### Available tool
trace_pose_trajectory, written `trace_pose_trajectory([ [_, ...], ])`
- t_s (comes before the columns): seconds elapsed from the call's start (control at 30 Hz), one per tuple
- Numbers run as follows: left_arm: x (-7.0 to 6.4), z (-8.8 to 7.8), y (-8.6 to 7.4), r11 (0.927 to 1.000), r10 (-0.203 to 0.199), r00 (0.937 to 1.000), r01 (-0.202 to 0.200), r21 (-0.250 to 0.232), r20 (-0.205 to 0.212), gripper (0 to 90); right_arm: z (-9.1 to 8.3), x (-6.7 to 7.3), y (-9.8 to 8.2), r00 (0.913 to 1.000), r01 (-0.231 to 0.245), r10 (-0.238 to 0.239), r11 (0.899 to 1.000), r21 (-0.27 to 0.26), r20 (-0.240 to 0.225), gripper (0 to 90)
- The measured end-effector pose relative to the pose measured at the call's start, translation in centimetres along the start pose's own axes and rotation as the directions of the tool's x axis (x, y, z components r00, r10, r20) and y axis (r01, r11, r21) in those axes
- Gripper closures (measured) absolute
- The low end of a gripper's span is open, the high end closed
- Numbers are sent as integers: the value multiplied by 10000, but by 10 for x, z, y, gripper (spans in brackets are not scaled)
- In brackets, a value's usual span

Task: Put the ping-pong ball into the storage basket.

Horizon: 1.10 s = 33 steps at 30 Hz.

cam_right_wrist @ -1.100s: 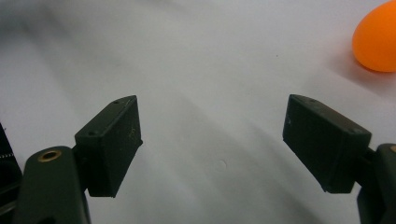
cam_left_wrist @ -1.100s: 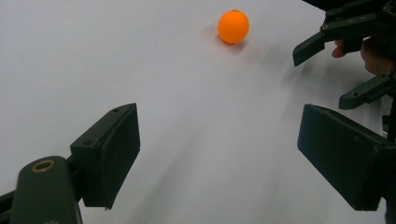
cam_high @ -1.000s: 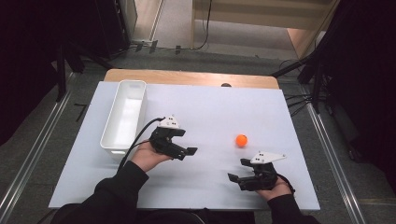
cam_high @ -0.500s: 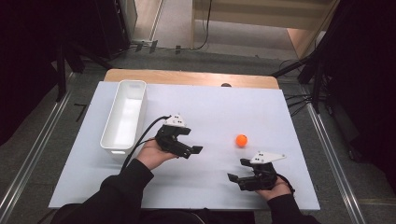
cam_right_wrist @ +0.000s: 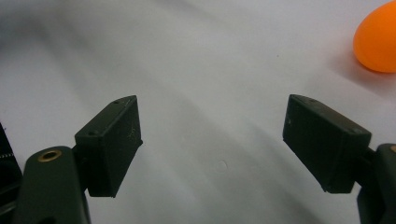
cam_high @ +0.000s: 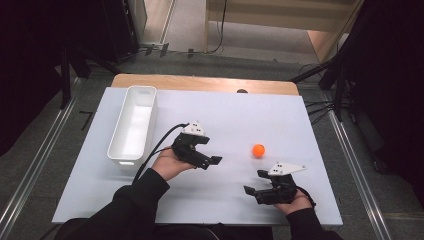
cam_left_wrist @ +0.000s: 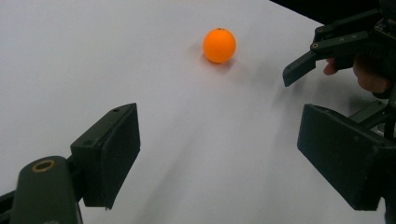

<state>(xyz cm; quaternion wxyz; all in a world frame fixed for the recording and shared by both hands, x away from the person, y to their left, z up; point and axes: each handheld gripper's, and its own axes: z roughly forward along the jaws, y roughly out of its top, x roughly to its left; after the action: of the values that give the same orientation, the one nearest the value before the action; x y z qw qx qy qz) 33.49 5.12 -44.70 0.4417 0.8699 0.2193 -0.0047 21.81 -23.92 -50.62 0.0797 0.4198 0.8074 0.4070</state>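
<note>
Your left gripper (cam_high: 212, 161) was spread wide, holding nothing, aimed at the orange ball (cam_high: 258, 149) on the white table (cam_high: 235, 115); your right gripper (cam_high: 254, 189) likewise gaped nearby.

orange ball (cam_high: 258, 150), small, round, smooth matte finish, intact. sits free on the white table (cam_high: 235, 120), right of centre, nothing touching it. faint shadow under it in the left gripper view.

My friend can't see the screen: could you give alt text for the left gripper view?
An orange ball lies on a white table, ahead of the left gripper, whose two black jaws stand wide open and empty. The right gripper, held in a hand, reaches in from the right.
</note>
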Motion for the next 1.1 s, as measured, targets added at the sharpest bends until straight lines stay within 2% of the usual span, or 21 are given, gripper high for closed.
trace_pose_trajectory([
  [0.47, -1, 11, 6, 9999, 95, 9997, -97, 74, 203, 146, 0, 0, 0, 10000, -2, 2, 10000, 9, -68, 180],
  [0.67, -1, 14, 9, 9999, 110, 9998, -111, 7, 149, 145, 0, 0, 0, 10000, 25, -25, 10000, 4, -43, 180],
  [0.83, -2, 17, 12, 9998, 190, 9998, -190, -6, -61, 145, -1, 0, 0, 10000, 3, -3, 10000, -5, -79, 179],
  [0.87, -3, 20, 13, 9993, 357, 9992, -355, 131, -163, 145, -1, 0, 0, 10000, 7, -8, 10000, -8, -80, 180],
  [0.93, -3, 21, 13, 9989, 442, 9988, -439, 145, -200, 145, -1, 0, 0, 10000, 30, -30, 10000, -8, -92, 180],
  [1.1, -4, 27, 16, 9993, 341, 9994, -342, 116, 55, 145, -2, 1, 1, 9999, -5, 2, 9999, -159, -152, 180],
])
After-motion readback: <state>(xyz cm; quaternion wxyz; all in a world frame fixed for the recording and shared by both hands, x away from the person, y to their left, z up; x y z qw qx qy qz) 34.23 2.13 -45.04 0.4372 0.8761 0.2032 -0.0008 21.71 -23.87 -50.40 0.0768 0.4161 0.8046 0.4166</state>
